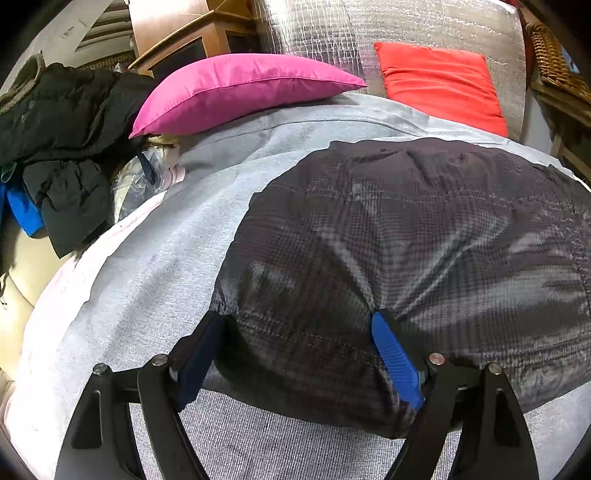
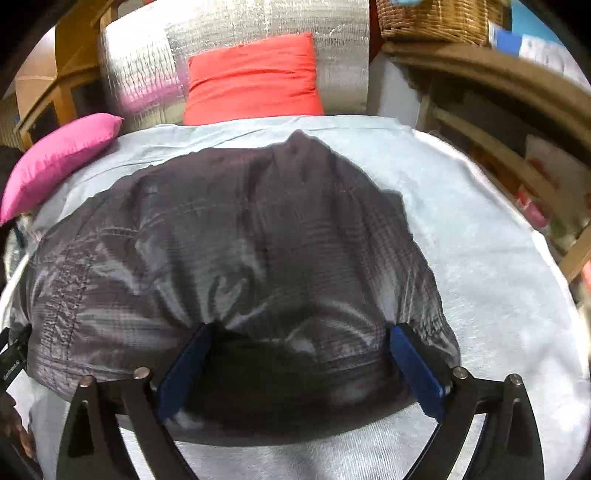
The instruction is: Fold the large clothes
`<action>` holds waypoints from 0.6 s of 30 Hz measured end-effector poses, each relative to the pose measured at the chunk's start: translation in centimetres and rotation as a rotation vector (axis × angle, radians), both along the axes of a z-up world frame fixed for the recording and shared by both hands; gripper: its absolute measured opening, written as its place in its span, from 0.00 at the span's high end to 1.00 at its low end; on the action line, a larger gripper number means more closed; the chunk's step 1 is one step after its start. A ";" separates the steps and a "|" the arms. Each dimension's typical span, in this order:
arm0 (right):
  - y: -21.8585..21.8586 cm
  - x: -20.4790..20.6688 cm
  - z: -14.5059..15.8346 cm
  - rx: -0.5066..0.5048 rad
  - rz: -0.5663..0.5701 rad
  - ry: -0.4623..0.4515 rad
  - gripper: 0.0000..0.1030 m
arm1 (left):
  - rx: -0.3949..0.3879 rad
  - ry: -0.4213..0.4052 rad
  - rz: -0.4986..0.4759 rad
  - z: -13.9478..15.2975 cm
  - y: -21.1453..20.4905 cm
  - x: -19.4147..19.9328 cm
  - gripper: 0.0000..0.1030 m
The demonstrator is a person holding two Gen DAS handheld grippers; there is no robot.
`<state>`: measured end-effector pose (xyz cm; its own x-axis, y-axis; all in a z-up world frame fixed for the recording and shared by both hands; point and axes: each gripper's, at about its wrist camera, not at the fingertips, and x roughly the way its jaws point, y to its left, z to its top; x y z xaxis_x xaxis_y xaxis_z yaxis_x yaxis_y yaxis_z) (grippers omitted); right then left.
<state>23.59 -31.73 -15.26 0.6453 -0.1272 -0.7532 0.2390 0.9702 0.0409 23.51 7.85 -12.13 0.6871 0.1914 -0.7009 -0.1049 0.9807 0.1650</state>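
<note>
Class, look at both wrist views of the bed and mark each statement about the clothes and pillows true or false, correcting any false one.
1. A dark grey checked quilted jacket lies on a light grey bedsheet. True.
2. The pink pillow lies on top of the jacket. False: it sits off to the side, clear of the jacket.
3. A red-orange pillow leans against a silver foil-covered backrest. True.
4. The right tool is shut with nothing between its pads. False: it stands wide, with jacket fabric between the pads.
5. A woven wicker basket sits on the bedsheet. False: it rests on a wooden shelf.
</note>
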 end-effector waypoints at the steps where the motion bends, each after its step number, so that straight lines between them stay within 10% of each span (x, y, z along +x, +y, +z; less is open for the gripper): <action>1: 0.0 0.1 0.1 0.007 -0.004 0.007 0.02 | -0.001 0.002 0.000 0.1 0.0 0.0 0.18; 10: -6.6 -2.2 5.3 0.220 0.008 -0.113 0.01 | -0.303 0.019 -0.012 4.1 6.8 0.3 0.14; 18: -14.2 2.8 2.5 0.491 0.044 0.028 0.01 | -0.466 0.167 -0.218 4.2 7.8 6.9 0.14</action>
